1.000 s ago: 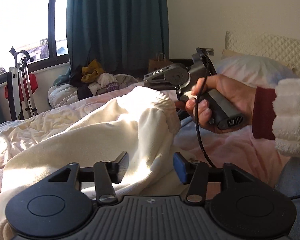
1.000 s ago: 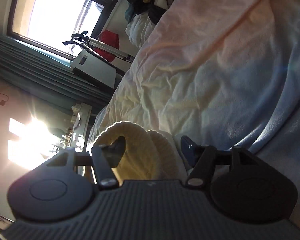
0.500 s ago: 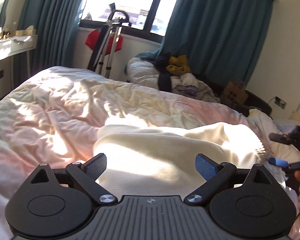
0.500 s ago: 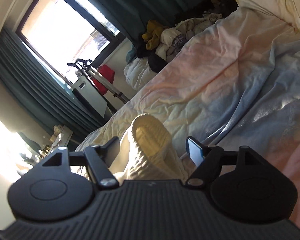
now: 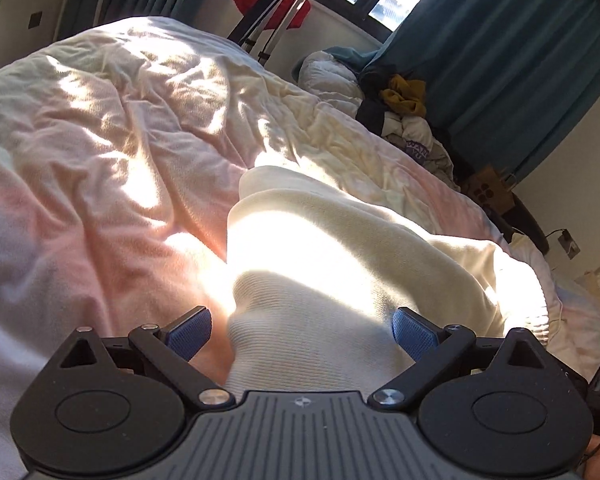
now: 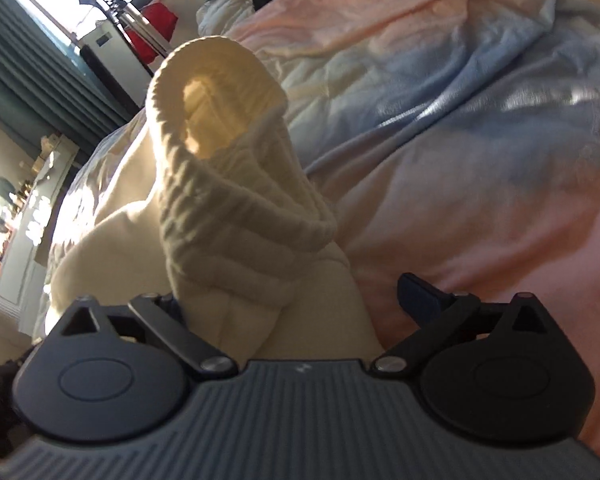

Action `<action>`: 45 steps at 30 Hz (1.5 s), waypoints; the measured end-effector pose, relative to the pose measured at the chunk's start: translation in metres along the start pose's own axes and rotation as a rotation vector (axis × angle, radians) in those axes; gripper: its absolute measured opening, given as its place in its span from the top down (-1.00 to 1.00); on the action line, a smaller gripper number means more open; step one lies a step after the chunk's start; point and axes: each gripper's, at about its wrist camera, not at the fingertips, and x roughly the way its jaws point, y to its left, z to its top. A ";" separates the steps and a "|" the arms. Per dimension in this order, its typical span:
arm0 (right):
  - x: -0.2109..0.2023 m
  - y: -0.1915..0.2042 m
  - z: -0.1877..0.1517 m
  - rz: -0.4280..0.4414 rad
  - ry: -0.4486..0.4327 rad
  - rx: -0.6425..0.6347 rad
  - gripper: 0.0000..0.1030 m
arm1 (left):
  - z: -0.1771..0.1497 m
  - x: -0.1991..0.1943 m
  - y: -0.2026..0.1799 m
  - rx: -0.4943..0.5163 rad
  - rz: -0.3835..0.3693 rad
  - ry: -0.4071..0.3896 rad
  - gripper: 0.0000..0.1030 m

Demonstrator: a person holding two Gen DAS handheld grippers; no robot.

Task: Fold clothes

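Both grippers, left and right, have just been spread wide, sweater released; the propped-up cuff could easily get flopped over, undoing the fold.

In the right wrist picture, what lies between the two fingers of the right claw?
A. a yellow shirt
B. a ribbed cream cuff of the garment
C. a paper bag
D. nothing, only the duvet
B: the ribbed cream cuff rises between the wide-open fingers of the right claw.
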 end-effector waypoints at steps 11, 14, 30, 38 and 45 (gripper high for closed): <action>-0.027 0.001 0.003 0.441 -0.013 0.140 -1.00 | -0.004 0.010 0.033 -0.239 -0.146 0.076 -0.72; -0.022 -0.004 0.004 0.440 -0.007 0.186 -1.00 | -0.008 0.014 0.042 -0.308 -0.183 0.097 -0.69; -0.013 -0.009 0.002 0.335 0.002 0.234 0.06 | -0.021 0.007 0.057 -0.469 -0.251 0.076 0.03; -0.046 -0.010 0.004 0.494 -0.052 0.272 0.20 | -0.027 -0.006 0.059 -0.625 -0.445 0.056 0.25; -0.101 -0.028 0.008 0.577 -0.147 0.347 0.22 | -0.025 -0.013 0.007 -0.577 -0.549 0.085 0.26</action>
